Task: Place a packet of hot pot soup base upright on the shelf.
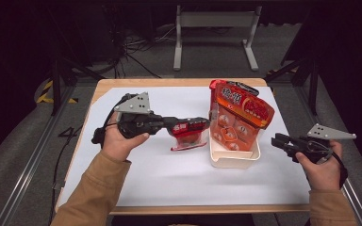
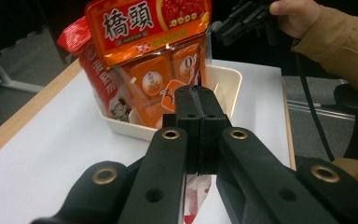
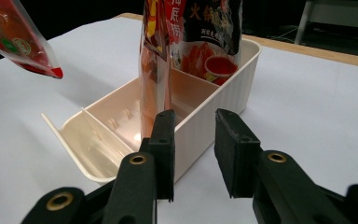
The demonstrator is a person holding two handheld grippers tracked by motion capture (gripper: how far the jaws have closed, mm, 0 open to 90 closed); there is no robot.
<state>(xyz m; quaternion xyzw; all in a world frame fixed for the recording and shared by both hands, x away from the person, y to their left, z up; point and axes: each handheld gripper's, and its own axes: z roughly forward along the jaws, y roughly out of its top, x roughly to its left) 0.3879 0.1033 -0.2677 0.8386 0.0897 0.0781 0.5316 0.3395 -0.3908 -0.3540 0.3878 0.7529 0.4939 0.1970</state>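
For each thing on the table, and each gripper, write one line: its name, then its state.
Left gripper: shut on the red packet.
Red packet: held above the table, hanging.
Right gripper: open, holding nothing.
Cream bin: on the table, front compartment empty.
Orange packets: standing upright in the bin.

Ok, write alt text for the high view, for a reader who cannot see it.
The left gripper holds a small red sauce packet shut in its jaws above a white-covered table, beside a cream plastic bin holding upright orange-red seasoning bags. The right gripper hovers to the bin's right with nothing in its jaws.
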